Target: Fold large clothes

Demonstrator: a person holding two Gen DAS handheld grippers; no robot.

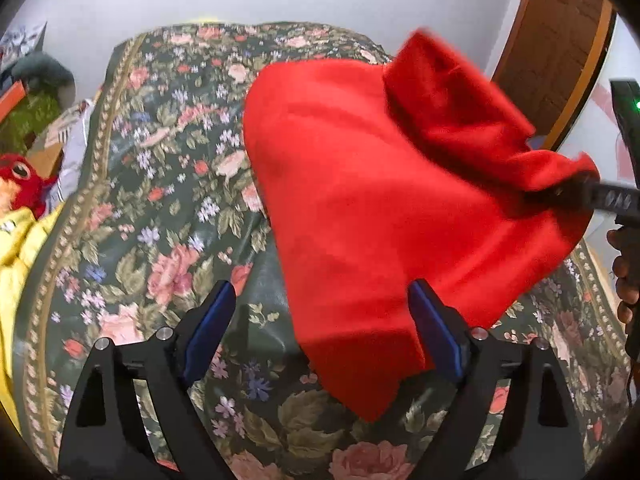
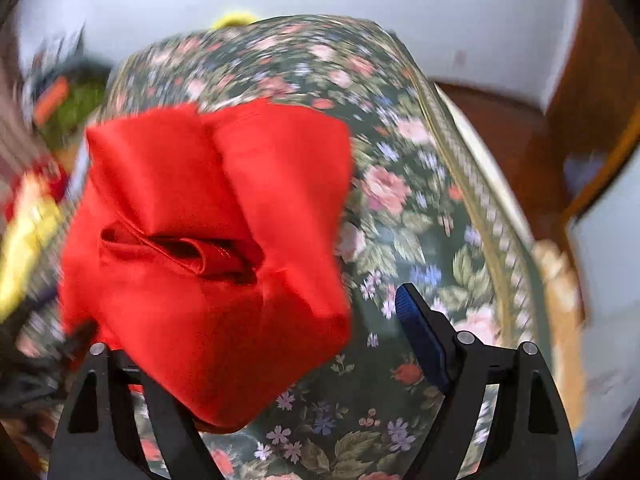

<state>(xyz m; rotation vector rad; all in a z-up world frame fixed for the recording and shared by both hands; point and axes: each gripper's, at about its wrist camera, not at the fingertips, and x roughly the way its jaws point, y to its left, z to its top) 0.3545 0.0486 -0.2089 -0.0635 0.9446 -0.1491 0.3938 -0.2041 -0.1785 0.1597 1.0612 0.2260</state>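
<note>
A large red cloth (image 1: pixel 360 200) hangs above the bed's floral spread (image 1: pixel 160 208). My left gripper (image 1: pixel 320 286) stands open beneath it; the cloth's lower corner dangles between its blue pads and lies against the right one, with nothing pressed. At the right edge of the left wrist view, one finger (image 1: pixel 600 198) of my right gripper carries a bunched part of the cloth. In the right wrist view the red cloth (image 2: pixel 208 260) drapes over and hides the left finger of my right gripper (image 2: pixel 316 300). Its right pad (image 2: pixel 420 336) is bare, and the jaws stand wide apart.
The floral spread (image 2: pixel 420 220) covers the whole bed. A yellow garment (image 1: pixel 20 256) and a red plush toy (image 1: pixel 20 180) lie off its left side. A wooden door (image 1: pixel 560 40) stands at the far right, and a person's hand (image 1: pixel 624 276) shows at the right edge.
</note>
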